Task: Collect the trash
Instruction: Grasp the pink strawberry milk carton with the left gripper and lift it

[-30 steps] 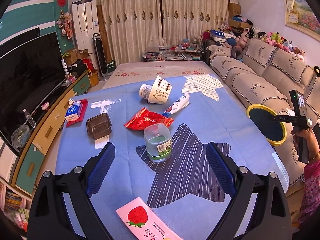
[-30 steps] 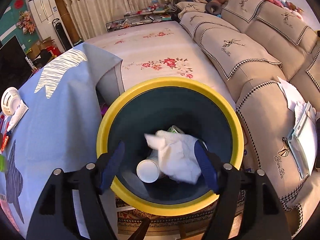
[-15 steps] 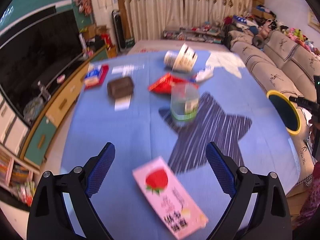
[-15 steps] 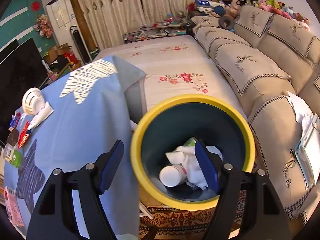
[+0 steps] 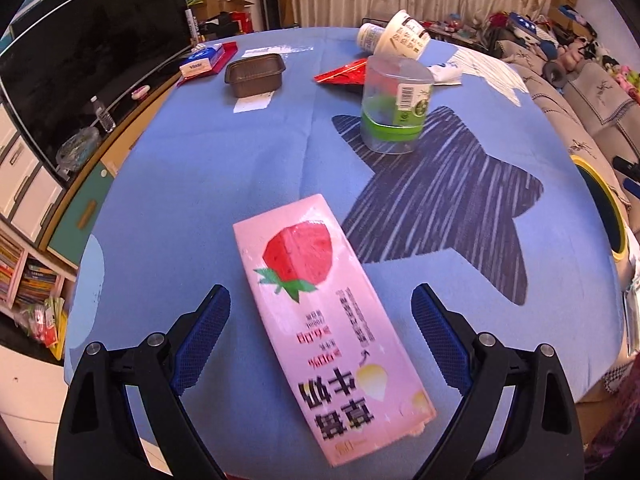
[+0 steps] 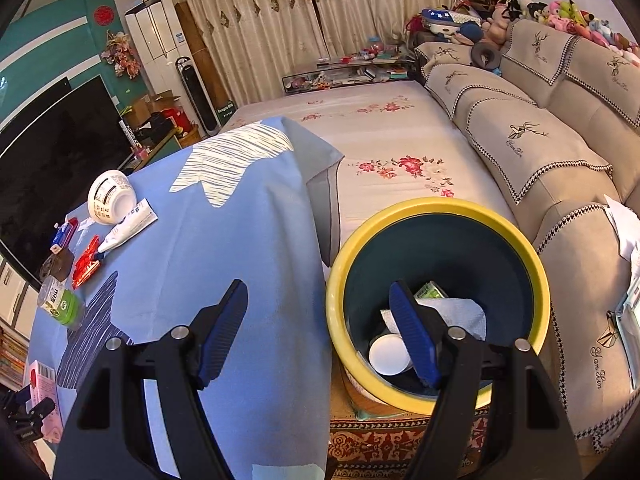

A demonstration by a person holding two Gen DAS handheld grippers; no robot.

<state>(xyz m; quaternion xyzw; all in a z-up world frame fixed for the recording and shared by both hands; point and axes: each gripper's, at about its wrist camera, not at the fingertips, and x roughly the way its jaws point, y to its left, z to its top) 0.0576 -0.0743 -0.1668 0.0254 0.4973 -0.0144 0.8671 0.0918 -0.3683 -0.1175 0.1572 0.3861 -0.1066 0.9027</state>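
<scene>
Left wrist view: a flat pink strawberry-print carton (image 5: 330,314) lies on the blue cloth table (image 5: 208,168), long axis running away and leftward, between the left tongs (image 5: 320,316), spread apart. Right tongs (image 6: 320,330) gape empty beside a round yellow-rimmed bin (image 6: 536,264).

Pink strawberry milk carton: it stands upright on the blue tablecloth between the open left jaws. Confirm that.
Not upright. In the left wrist view the pink strawberry milk carton lies flat on the blue tablecloth, between the open jaws of the left gripper, not yet gripped.
</scene>
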